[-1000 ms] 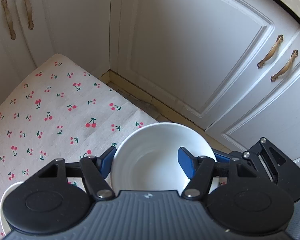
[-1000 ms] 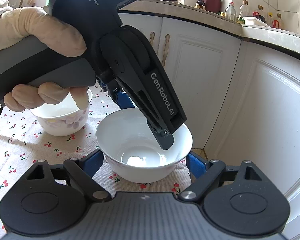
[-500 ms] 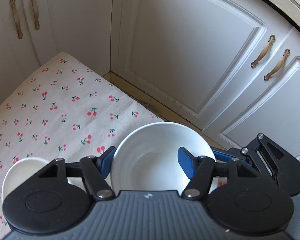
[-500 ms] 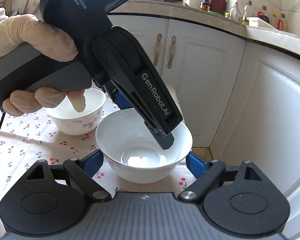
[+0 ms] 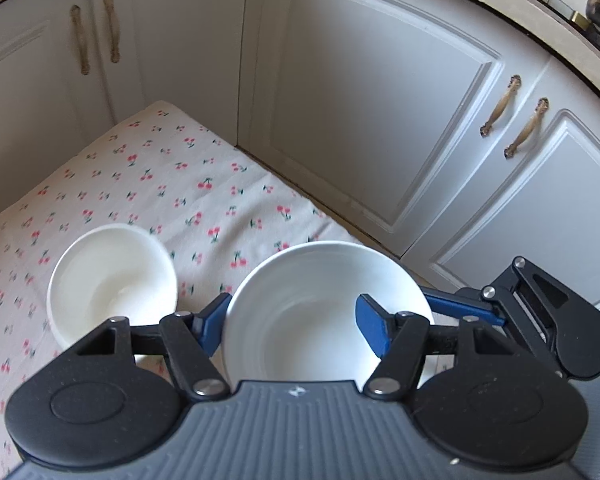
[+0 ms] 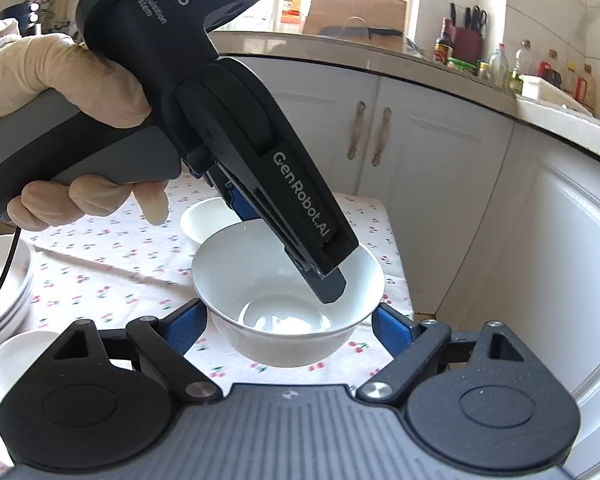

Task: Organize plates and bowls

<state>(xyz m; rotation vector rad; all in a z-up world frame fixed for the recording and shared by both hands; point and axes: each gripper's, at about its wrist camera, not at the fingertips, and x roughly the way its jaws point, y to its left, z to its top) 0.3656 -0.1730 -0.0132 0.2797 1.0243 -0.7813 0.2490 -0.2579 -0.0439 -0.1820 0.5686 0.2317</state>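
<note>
A white bowl hangs above the cherry-print cloth. My left gripper is shut on its rim, one blue finger outside and one inside; in the right wrist view the left gripper comes down from the upper left into the bowl. My right gripper is open, its blue fingers standing apart on either side of the bowl. A second white bowl stands on the cloth behind and to the left.
White cabinet doors with brass handles close off the far and right sides. A stack of white plates and another bowl sit at the left. The table's right edge drops to the floor.
The held bowl has risen and moved back from the table corner, with both grippers. The second bowl on the cloth has come into the left wrist view.
</note>
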